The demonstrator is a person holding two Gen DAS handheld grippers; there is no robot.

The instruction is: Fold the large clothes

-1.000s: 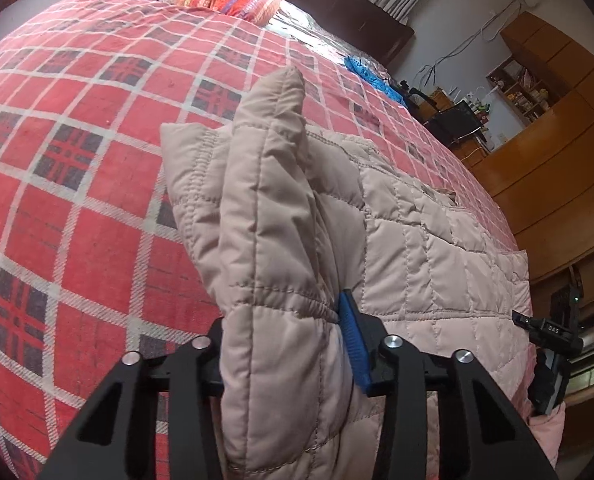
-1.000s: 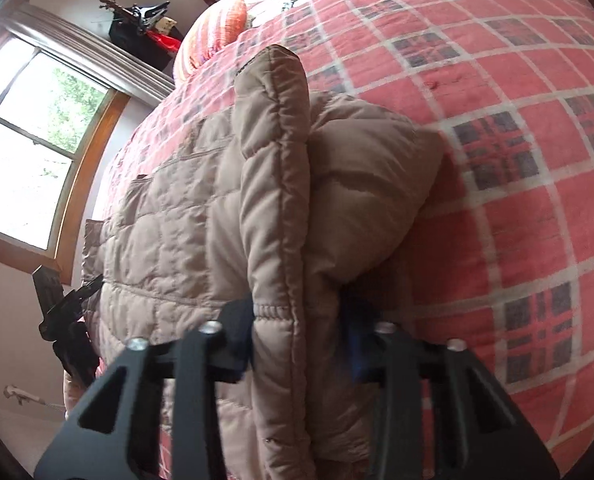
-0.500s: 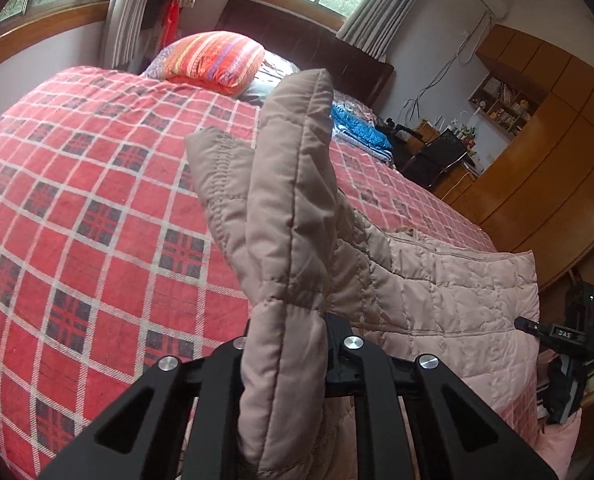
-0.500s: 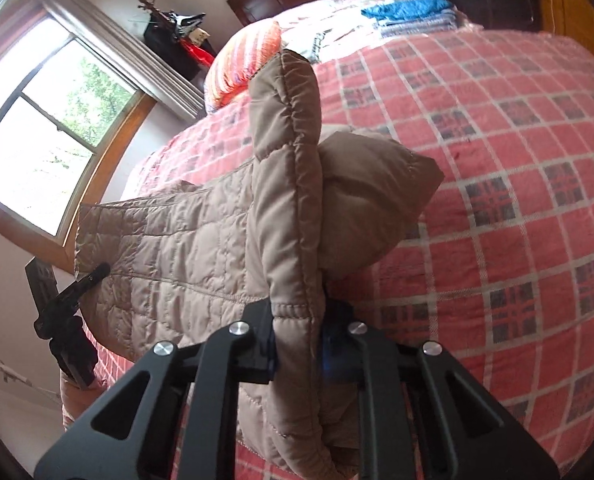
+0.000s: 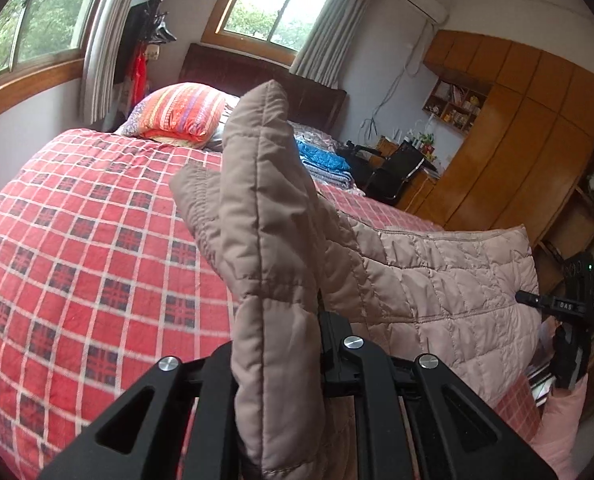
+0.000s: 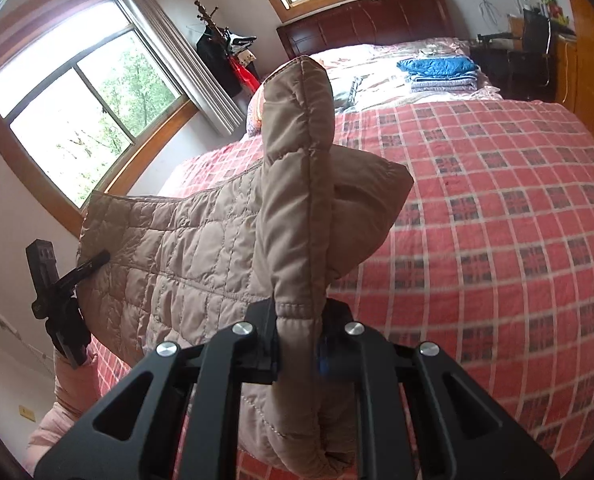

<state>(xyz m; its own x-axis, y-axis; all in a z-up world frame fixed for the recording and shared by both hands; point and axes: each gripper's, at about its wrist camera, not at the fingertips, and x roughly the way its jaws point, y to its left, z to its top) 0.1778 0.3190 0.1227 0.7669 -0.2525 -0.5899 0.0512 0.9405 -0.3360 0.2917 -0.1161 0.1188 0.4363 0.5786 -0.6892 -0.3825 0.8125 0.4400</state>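
A beige quilted jacket [image 5: 437, 276] hangs lifted above the red plaid bedspread [image 5: 77, 248]. My left gripper [image 5: 277, 344] is shut on a thick fold of its edge, which stands up in front of the lens. In the right wrist view the same jacket [image 6: 185, 248] stretches leftward, and my right gripper [image 6: 297, 344] is shut on another padded fold. Each view shows the opposite gripper at the jacket's far corner: the right gripper [image 5: 569, 320] and the left gripper [image 6: 57, 304]. The fingertips are hidden by fabric.
A striped orange pillow [image 5: 181, 116] lies at the bed's head by the dark headboard [image 6: 361, 20]. Folded blue blankets [image 6: 437, 68] sit on the far side. Wooden wardrobes [image 5: 517, 128], a black chair [image 5: 397, 172] and windows [image 6: 81, 96] surround the bed.
Both grippers have closed tighter on the jacket and risen, lifting it off the bedspread; the views tilted up from the bed to the room and windows.
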